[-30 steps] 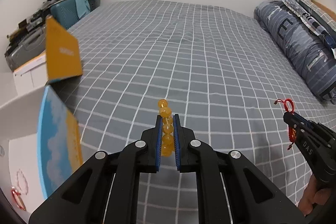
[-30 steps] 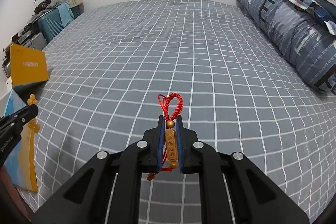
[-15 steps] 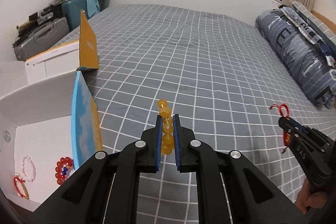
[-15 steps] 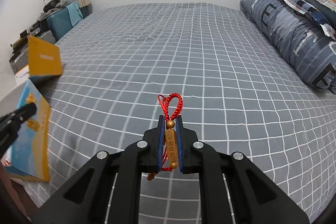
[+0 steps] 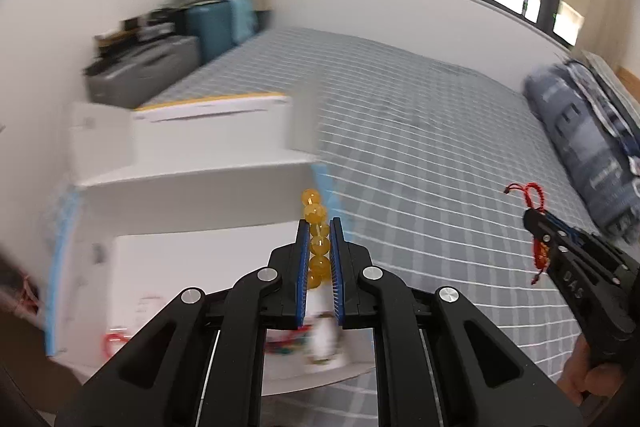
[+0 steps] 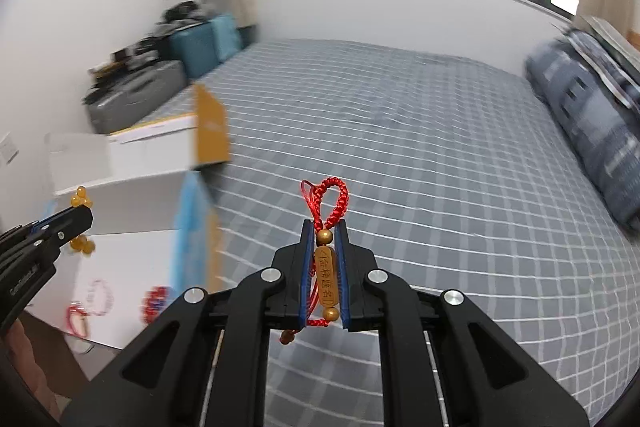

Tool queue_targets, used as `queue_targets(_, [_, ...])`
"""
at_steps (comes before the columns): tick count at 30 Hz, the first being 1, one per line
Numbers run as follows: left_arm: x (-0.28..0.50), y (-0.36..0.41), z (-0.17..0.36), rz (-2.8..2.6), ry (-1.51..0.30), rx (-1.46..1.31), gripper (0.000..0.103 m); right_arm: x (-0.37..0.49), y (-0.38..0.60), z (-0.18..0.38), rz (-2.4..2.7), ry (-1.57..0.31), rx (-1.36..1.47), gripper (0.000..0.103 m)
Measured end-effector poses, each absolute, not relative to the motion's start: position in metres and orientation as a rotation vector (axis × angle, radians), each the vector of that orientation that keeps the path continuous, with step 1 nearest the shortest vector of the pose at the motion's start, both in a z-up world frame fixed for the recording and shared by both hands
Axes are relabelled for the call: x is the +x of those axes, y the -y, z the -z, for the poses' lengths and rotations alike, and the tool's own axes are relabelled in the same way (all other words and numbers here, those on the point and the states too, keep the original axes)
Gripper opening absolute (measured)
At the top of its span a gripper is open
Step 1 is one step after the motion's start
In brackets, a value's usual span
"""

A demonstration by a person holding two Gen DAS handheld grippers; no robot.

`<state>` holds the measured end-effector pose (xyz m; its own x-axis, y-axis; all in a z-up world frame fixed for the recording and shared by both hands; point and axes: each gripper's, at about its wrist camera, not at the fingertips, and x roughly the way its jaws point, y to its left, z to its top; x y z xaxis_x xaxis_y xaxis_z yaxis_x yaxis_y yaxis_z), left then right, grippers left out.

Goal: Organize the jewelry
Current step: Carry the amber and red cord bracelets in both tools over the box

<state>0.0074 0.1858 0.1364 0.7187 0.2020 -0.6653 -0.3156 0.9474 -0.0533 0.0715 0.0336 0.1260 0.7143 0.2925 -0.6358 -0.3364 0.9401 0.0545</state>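
My left gripper [image 5: 320, 259] is shut on a yellow bead bracelet [image 5: 318, 245] and hovers over the open white box [image 5: 192, 259] at the bed's left edge. It also shows in the right wrist view [image 6: 60, 227]. My right gripper [image 6: 324, 267] is shut on a red cord charm with a gold tag [image 6: 326, 279], held above the bed to the right of the box. It also shows in the left wrist view [image 5: 560, 247]. Several bracelets [image 6: 100, 297] lie inside the box.
The grey checked bed [image 6: 400, 155] stretches ahead. A rolled blue duvet [image 6: 592, 131] lies along its right side. A second white and yellow box [image 6: 168, 139] stands behind the first. Suitcases [image 6: 136, 95] are stacked by the left wall. The view is motion-blurred.
Both grippers have swung left toward the open white box. The left one now hovers over its inside with the yellow beads still held. The right one still holds the red charm.
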Motion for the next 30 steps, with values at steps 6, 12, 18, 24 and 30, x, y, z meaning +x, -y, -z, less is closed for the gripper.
queue_targets(6, [-0.035, -0.261, -0.134, -0.409, -0.734, -0.214, 0.009, 0.045, -0.114, -0.131, -0.469, -0.695, -0.112, 0.010])
queue_targets(12, [-0.060, -0.315, -0.114, -0.504, -0.772, -0.258, 0.009, 0.028, -0.189, -0.108, -0.545, -0.747, -0.173, 0.010])
queue_targets(18, [-0.059, -0.341, -0.082, -0.532, -0.856, -0.277, 0.010, 0.027, -0.224, -0.077, -0.551, -0.827, -0.197, 0.010])
queue_targets(24, [-0.050, -0.350, -0.060, -0.525, -0.907, -0.289, 0.010, 0.035, -0.234, -0.051, -0.543, -0.916, -0.222, 0.010])
queue_targets(30, [-0.042, -0.349, -0.045, -0.521, -0.952, -0.285, 0.010, 0.043, -0.241, -0.031, -0.536, -0.964, -0.247, 0.010])
